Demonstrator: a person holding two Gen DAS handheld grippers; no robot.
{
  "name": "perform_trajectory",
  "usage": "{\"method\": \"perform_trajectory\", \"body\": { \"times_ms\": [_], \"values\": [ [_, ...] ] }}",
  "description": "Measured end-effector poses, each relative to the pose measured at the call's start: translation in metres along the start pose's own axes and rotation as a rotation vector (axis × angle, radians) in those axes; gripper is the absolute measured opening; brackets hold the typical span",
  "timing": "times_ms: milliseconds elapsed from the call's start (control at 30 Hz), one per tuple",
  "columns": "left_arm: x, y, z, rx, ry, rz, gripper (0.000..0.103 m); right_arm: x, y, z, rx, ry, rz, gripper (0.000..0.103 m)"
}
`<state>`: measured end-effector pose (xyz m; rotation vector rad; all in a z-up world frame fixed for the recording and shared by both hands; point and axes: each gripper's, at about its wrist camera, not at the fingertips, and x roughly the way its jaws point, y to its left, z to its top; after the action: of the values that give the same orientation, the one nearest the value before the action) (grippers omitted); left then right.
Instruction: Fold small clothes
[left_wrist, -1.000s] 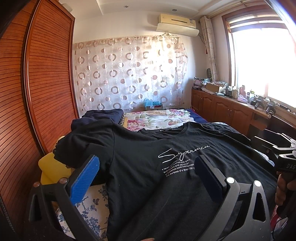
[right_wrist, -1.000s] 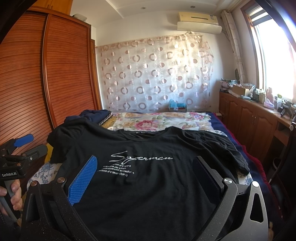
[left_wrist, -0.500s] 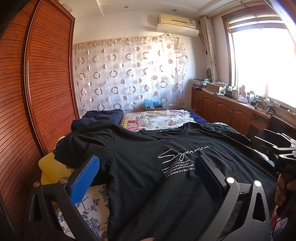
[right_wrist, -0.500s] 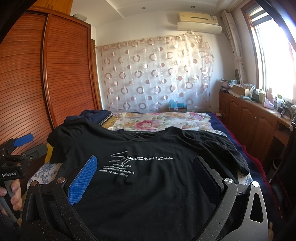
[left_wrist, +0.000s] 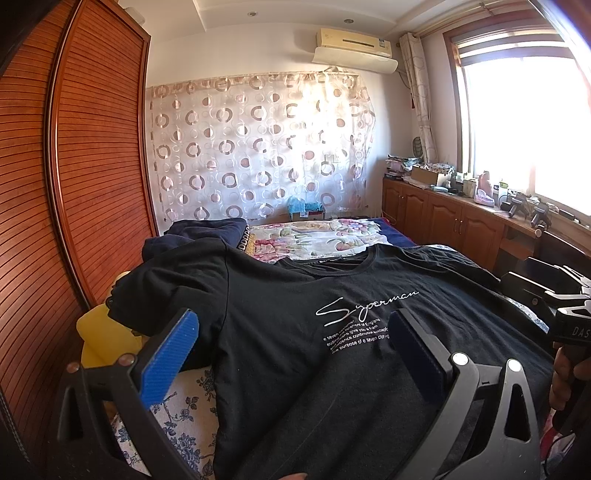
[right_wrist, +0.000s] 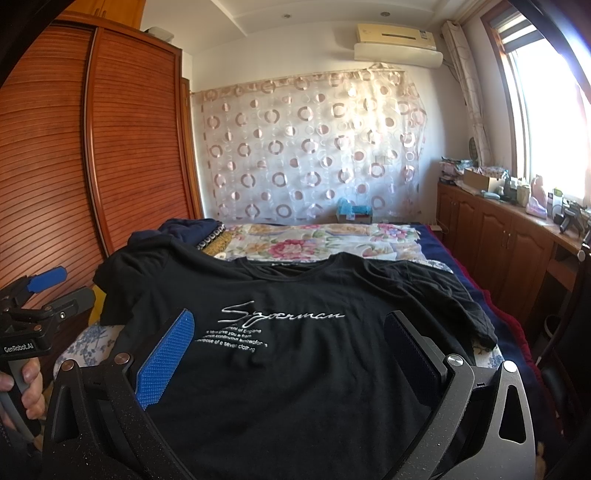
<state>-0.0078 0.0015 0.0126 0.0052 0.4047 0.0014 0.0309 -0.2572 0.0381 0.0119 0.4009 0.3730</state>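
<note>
Floral-quilted bed (left_wrist: 314, 240) carries a black printed cotton T-shirt (left_wrist: 295, 332), spread flat. Left gripper (left_wrist: 291, 332) and right gripper (right_wrist: 288, 328) hover above it, both jaws spread wide, holding nothing.

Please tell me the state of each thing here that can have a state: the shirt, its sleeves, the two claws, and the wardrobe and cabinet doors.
Black T-shirt: spread flat on the bed, print side up, not yet folded.
Right sleeve of the shirt: lying out to the side, wrinkled.
Left claw: open, holding nothing, above the shirt.
Right claw: open, holding nothing, above the shirt.
Wardrobe doors: closed.
Cabinet doors: closed.
</note>
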Motion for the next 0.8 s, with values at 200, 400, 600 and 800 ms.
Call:
{"method": "perform_trajectory", "body": {
  "times_ms": [200, 400, 600, 800],
  "values": [
    [-0.001, 0.001, 0.002, 0.002, 0.001, 0.003, 0.103, 0.000, 0.000, 0.000, 0.000, 0.000, 0.000, 0.103],
    [-0.001, 0.000, 0.002, 0.002, 0.000, 0.003, 0.103, 0.001, 0.000, -0.001, -0.001, 0.000, 0.000, 0.103],
    [0.004, 0.004, 0.004, 0.008, -0.001, 0.022, 0.103, 0.006, 0.003, -0.008, -0.004, 0.011, 0.010, 0.103],
    [0.024, 0.028, 0.001, 0.003, 0.041, 0.043, 0.103, 0.027, 0.013, -0.010, -0.031, 0.050, 0.050, 0.103]
  ]
}}
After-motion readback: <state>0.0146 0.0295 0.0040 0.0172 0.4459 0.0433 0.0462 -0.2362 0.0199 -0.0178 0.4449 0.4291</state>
